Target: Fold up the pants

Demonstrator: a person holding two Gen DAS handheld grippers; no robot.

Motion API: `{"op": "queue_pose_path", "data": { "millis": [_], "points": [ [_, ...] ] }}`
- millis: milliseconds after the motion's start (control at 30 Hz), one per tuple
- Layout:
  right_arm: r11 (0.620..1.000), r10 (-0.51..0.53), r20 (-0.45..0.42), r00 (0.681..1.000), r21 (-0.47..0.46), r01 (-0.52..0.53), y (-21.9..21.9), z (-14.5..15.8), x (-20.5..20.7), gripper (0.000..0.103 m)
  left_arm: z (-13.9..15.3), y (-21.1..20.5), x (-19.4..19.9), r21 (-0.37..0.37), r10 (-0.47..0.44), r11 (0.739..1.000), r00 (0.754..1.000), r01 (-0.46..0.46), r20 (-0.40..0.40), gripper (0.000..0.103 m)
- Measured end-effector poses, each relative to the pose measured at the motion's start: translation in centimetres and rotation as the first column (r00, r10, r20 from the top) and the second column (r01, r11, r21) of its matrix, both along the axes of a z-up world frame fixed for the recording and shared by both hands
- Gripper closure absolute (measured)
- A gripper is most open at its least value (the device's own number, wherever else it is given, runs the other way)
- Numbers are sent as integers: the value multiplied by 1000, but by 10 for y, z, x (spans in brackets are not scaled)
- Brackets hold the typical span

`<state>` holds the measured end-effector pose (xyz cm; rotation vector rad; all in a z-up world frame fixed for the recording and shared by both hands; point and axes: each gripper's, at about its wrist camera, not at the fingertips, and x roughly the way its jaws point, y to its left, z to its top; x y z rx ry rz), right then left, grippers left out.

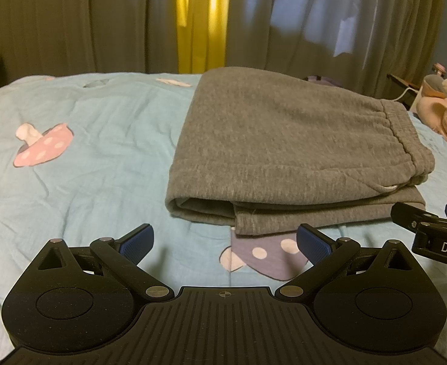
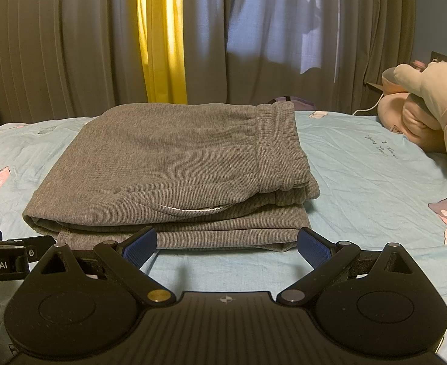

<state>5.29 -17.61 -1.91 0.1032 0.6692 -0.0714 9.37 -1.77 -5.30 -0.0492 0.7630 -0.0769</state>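
Both your tools sit low in frame w/ jaws spread wide, nothing between them: left gripper (image 1: 225,241) just short of the bundle's near edge, right gripper (image 2: 226,245) likewise. Fold looks about done, so judge it a tidy-up step: if you touch it, nip only the bottom layer poking out lower centre & tuck it square, don't drag the stack. Pants (image 2: 168,176) lie centre frame on the blue bedsheet (image 1: 101,140), grey ribbed fabric, several layers, elastic waistband (image 2: 279,146) on top at right, pocket opening showing a white edge
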Motion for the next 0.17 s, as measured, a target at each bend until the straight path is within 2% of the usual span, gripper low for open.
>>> {"op": "queue_pose_path", "data": {
  "millis": [167],
  "points": [
    [1000,0,1,1000,-1,0,0,0,1,4,0,0,0,6,1,1000,1000,-1,5,0]
  ]
}}
